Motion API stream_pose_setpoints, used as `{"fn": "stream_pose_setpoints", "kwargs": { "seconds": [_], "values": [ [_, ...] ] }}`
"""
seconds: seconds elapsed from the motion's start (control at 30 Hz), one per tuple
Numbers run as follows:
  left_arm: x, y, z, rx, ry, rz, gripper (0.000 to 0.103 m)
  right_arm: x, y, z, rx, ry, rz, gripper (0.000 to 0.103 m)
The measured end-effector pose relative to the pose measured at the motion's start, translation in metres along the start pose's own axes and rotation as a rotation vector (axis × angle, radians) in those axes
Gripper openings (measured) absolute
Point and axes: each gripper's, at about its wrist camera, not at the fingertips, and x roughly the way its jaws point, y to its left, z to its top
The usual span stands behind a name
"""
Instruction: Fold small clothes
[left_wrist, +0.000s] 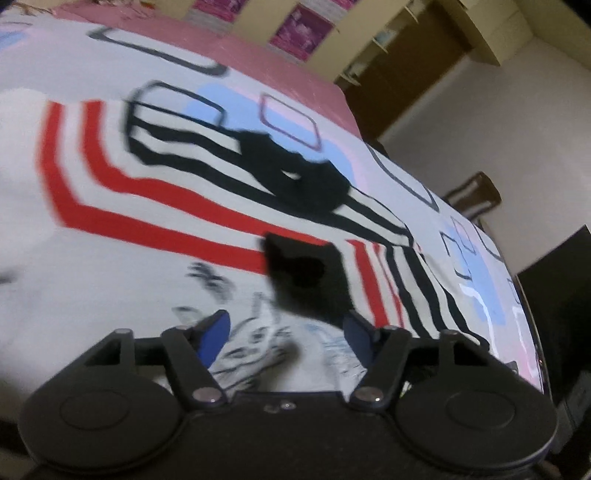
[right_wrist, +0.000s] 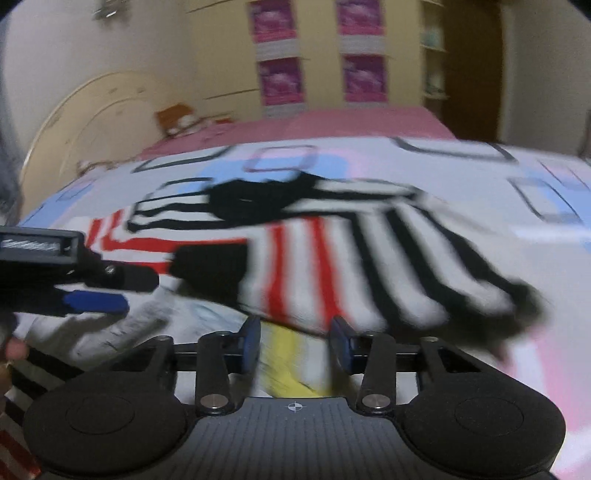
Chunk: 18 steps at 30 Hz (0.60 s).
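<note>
A small white shirt (left_wrist: 110, 221) with red and black stripes, a black collar (left_wrist: 295, 177) and a grey printed figure lies spread on the bed. My left gripper (left_wrist: 286, 321) hovers over the printed front; its blue pads stand apart with nothing pressed between them. A black sleeve cuff (left_wrist: 295, 266) lies just ahead of it. In the right wrist view the shirt (right_wrist: 332, 258) has a striped side folded over toward the collar (right_wrist: 251, 203). My right gripper (right_wrist: 295, 326) is open at the shirt's near edge, over a yellow patch. The left gripper's blue finger (right_wrist: 96, 302) enters from the left.
The bed sheet (left_wrist: 258, 110) is white with blue and pink squares; a pink blanket (right_wrist: 351, 122) covers the far end. The bed's edge (left_wrist: 532, 332) drops off at the right, with a wooden chair (left_wrist: 476, 195) beyond. A hand (right_wrist: 14, 349) shows at the left.
</note>
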Motion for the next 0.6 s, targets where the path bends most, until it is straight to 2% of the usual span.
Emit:
{"fn": "stream_pose_setpoints", "kwargs": {
  "seconds": [0.17, 0.2, 0.27, 0.3, 0.37, 0.4, 0.53, 0.6],
  "values": [
    [0.028, -0.019, 0.008, 0.051, -0.011, 0.026, 0.063, -0.021, -0.065, -0.012, 0.191, -0.015, -0.152, 0.041],
    [0.031, -0.021, 0.008, 0.058, -0.016, 0.036, 0.061, -0.021, -0.078, -0.012, 0.243, -0.017, -0.173, 0.041],
    [0.035, -0.023, 0.008, 0.084, -0.023, 0.062, 0.047, -0.015, -0.096, -0.01, 0.321, -0.016, -0.186, 0.041],
    [0.036, -0.024, 0.008, 0.1, -0.026, 0.081, 0.035, -0.012, -0.101, -0.008, 0.349, -0.024, -0.17, 0.041],
    [0.034, -0.022, 0.008, 0.12, -0.032, 0.098, 0.017, -0.006, -0.103, -0.003, 0.353, -0.032, -0.153, 0.041],
    [0.032, -0.021, 0.009, 0.121, -0.04, 0.096, 0.009, -0.001, -0.1, -0.001, 0.328, -0.023, -0.16, 0.034],
    [0.007, -0.018, 0.01, 0.143, -0.105, 0.08, 0.006, 0.007, -0.089, 0.001, 0.195, -0.017, -0.206, 0.027],
    [-0.009, -0.01, 0.011, 0.143, -0.142, 0.093, 0.006, 0.007, -0.092, 0.001, 0.204, -0.019, -0.202, 0.023]
  ]
}}
